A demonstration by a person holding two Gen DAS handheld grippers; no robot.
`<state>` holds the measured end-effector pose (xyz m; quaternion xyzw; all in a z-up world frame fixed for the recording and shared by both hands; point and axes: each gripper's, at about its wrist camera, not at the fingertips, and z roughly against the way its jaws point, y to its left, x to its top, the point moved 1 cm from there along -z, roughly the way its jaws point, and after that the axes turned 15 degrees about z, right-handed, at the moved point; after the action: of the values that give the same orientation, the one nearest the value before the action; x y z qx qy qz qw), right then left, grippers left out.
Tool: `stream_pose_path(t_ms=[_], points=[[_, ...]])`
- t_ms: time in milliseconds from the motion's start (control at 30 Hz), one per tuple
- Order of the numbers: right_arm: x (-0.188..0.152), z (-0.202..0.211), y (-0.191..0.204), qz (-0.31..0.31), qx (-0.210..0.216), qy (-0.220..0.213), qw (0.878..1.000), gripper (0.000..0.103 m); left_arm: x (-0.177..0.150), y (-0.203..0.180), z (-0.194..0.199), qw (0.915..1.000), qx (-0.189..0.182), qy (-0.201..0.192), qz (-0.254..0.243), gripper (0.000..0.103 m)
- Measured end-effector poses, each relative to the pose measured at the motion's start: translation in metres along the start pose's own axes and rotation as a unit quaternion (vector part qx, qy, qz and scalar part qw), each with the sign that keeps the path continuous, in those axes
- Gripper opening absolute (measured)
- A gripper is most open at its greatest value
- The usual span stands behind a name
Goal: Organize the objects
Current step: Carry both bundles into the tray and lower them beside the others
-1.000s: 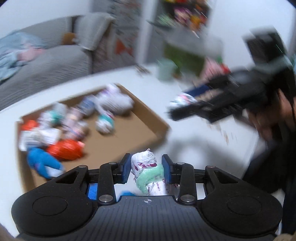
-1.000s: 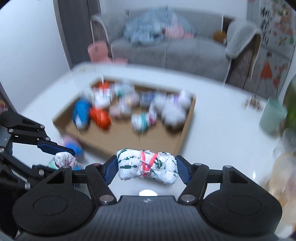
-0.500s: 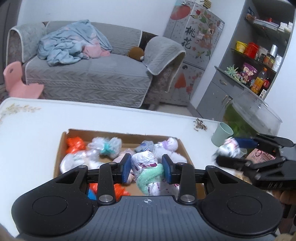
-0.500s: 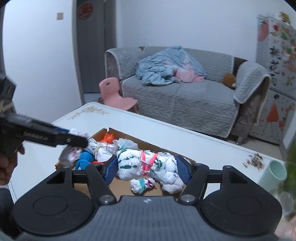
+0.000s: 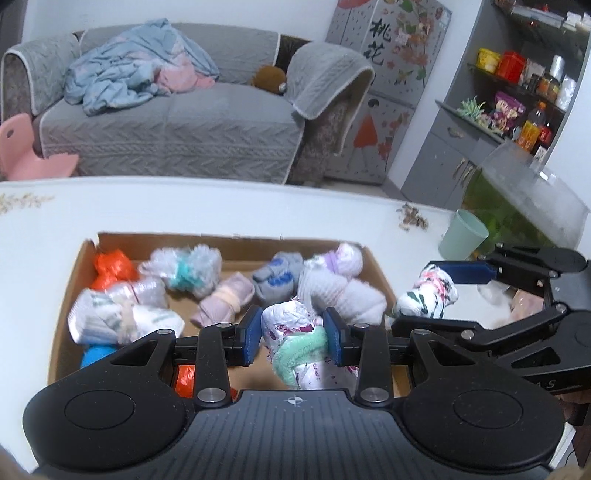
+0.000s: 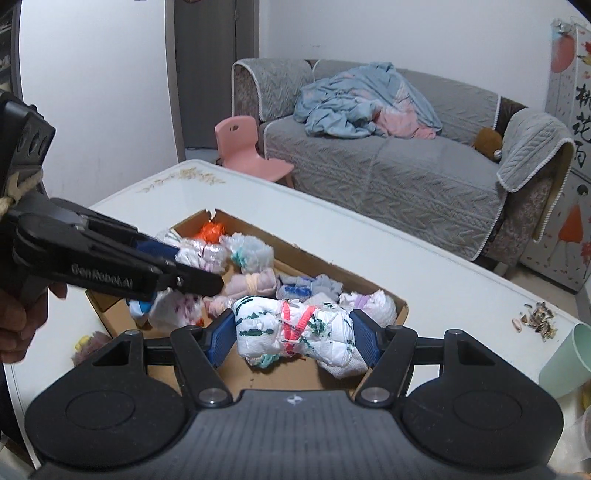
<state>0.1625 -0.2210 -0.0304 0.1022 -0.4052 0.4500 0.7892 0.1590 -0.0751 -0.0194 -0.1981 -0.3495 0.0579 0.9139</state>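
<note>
We hold a rolled sock bundle in each set of tongs, both poised over the near edge of the cardboard box (image 5: 376, 266) on the white tabletop (image 5: 221, 206). The left tongs (image 5: 291, 339) are nearly closed, pinching a small white bundle with purple marks and a mint-green band (image 5: 295, 339) across its narrow waist. The right tongs (image 6: 295, 336) stand about half open, clamped end to end on a longer white bundle with green streaks and a pink tie (image 6: 295, 332).

We judge both bundles light, soft and squashy — nothing fragile, nothing slippery. The pads sink into the fabric, so a middle grip near the band or tie should hold best; a loose toe end could slide out. They should drop without bouncing or rolling far, landing among the other bundles (image 5: 192, 266) already lying in the box.

As for writing, the side of the left tongs' body reads "GenRobot.AI" (image 6: 101, 277) in the right wrist view. The cabinet (image 5: 384, 33) behind the sofa carries large Chinese characters — they look like 桃花. Labels on the shelf jars are too small to read.
</note>
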Motion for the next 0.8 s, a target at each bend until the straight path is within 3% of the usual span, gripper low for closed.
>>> stream_pose_path(t_ms=[300,800], points=[[-0.009,-0.014,0.000,0.007,0.015,0.029,0.999,0.062,-0.014,-0.002,-0.020,0.9993,0.019,0.030,-0.012,0.043],[-0.022,-0.024,0.000,0.025,0.041,0.067,0.997,0.063,-0.033,-0.011,-0.042,0.9942,0.010,0.090,-0.058,0.043]])
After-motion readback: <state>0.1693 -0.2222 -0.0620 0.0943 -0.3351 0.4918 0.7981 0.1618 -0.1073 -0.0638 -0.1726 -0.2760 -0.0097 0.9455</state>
